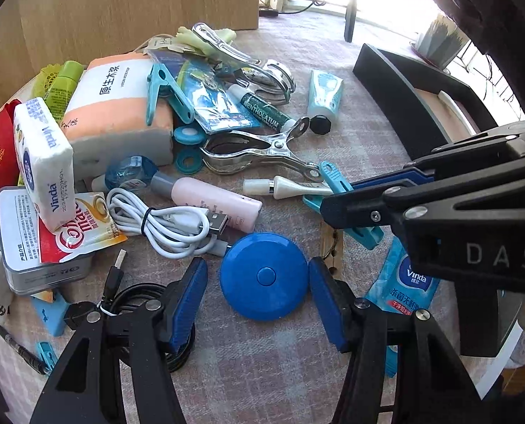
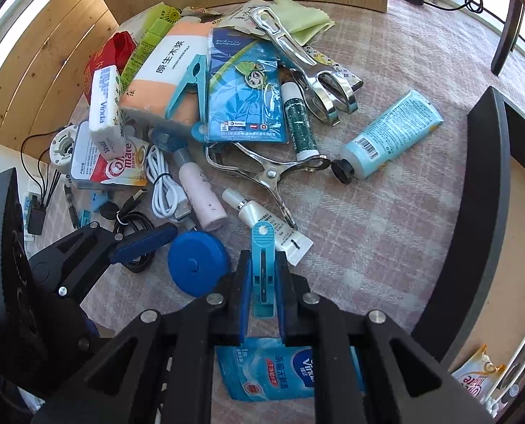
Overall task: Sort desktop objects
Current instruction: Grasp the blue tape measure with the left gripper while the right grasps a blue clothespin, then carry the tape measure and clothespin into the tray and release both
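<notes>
A clutter of small desk items lies on a checked cloth. My left gripper points down over a round blue tape measure, which lies between its blue pads; the jaws stand open around it, with a gap at the left pad. One left finger shows beside the tape measure in the right wrist view. My right gripper is shut on a teal clothes peg, whose head sticks out past the pads. From the left wrist view, the right gripper and the peg sit just right of the tape measure.
A black tray stands at the right. A Vinda wipes packet lies under the right gripper. A white tube, a metal clip, a white USB cable, a pink tube and tissue packs crowd the left and back.
</notes>
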`<move>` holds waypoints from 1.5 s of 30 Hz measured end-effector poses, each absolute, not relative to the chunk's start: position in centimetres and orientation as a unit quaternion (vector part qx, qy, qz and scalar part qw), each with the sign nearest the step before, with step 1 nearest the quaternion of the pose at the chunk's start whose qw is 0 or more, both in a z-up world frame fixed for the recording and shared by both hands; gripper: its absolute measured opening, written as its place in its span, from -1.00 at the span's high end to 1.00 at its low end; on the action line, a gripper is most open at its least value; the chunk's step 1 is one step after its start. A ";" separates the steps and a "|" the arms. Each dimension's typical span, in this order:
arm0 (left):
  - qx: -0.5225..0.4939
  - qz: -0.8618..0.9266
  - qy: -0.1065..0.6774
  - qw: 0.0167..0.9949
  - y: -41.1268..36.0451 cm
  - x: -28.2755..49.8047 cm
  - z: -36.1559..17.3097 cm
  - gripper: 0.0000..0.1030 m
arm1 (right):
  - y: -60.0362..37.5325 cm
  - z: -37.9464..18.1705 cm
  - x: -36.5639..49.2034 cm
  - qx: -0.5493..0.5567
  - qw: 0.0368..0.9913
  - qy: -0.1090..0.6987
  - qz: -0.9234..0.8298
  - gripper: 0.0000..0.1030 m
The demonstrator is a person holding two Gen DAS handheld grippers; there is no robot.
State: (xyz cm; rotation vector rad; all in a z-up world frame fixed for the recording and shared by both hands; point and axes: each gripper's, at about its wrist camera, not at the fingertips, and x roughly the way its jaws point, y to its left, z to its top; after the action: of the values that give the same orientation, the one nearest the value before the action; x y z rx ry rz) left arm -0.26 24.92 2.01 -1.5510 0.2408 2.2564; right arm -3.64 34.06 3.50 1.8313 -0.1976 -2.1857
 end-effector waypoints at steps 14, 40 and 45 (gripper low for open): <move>-0.544 0.813 0.101 0.180 24.5 0.5 2.5 0.08 | 34.9 4.9 -2.4 0.623 0.145 -0.084 -0.764 0.76; -0.473 0.781 0.134 0.385 42.0 6.6 11.5 0.08 | 54.6 11.2 4.1 0.558 -0.017 -0.126 -0.820 0.76; -0.467 0.769 0.151 0.410 44.5 8.3 11.8 0.08 | 58.3 11.4 6.1 0.554 -0.053 -0.141 -0.818 0.76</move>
State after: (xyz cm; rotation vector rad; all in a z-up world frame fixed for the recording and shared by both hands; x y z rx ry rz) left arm 8.33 44.50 11.83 -1.1755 0.3810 1.9359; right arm 6.10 58.33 11.39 1.8037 -0.4595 -2.6625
